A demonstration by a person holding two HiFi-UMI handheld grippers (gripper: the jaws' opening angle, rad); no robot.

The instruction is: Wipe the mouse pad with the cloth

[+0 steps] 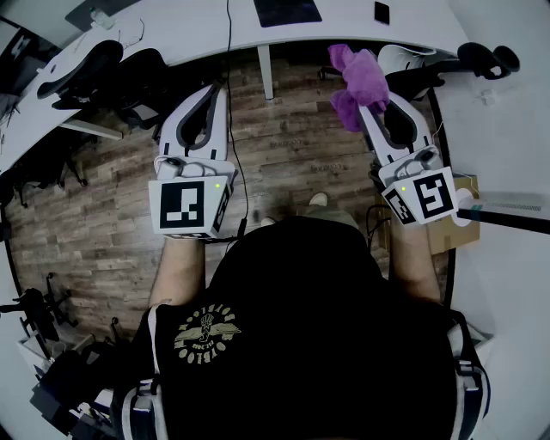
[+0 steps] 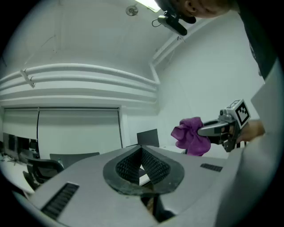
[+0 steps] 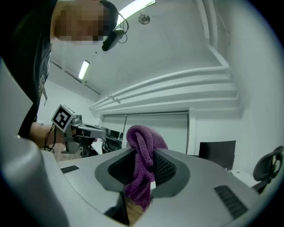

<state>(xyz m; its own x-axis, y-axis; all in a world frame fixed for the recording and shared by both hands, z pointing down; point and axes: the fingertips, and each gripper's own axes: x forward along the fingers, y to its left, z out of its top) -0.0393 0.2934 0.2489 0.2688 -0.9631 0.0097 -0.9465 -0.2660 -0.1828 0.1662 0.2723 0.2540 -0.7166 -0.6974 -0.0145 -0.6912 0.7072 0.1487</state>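
Right gripper (image 1: 371, 110) is clamped on the purple cloth (image 1: 359, 77), its pads pinching the bunch at its middle. In that gripper's own view the cloth runs 12 to 6, with a rolled lobe above the jaws and a tail hanging below. From the head view I see it poking off the jaw tips toward 11 o'clock, near the curved edge of the white desk (image 1: 198, 30). The mouse pad (image 1: 288, 10) lies on that desk at 12, cut by the frame's top. Left gripper (image 1: 215, 90), at 10, has its jaws together and empty. Open wooden floor (image 1: 292, 146) lies between the grippers. One black chair (image 1: 129, 73) crowds 10 and another chair (image 1: 447, 73) crowds 2.
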